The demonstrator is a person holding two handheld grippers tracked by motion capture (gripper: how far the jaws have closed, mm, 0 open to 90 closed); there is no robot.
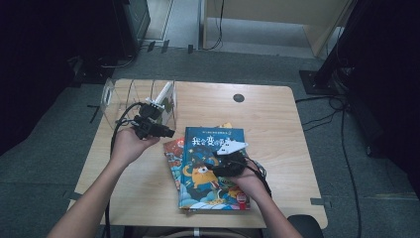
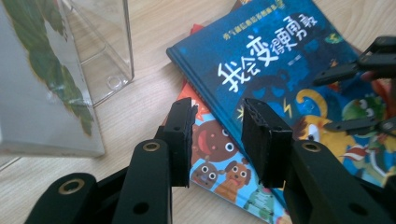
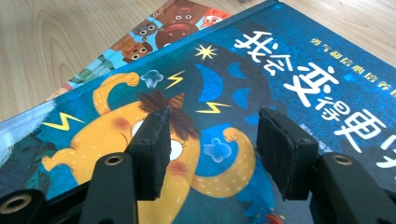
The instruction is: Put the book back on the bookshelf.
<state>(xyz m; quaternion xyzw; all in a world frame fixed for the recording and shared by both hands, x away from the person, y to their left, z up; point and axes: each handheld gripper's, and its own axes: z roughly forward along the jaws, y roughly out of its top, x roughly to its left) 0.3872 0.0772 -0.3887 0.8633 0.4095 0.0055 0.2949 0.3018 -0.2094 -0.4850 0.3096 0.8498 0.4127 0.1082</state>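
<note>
On the near half of the wooden table [image 1: 277,114] lies the blue book [image 1: 212,168], on top of a small stack; under it the orange book [image 1: 173,153] sticks out to the left. The right gripper [image 1: 229,161] hovers over the blue cover, its jaws apart and holding nothing. The left gripper [image 1: 161,130] is left of the stack, near the spine of the blue book; its jaws are also apart and empty. At the far left stands the clear book holder [image 1: 119,101], with one white book [image 1: 163,94] already upright inside. I judge that the work is only begun: one book is stored, and the books of the stack are not yet gripped or lifted.
</note>
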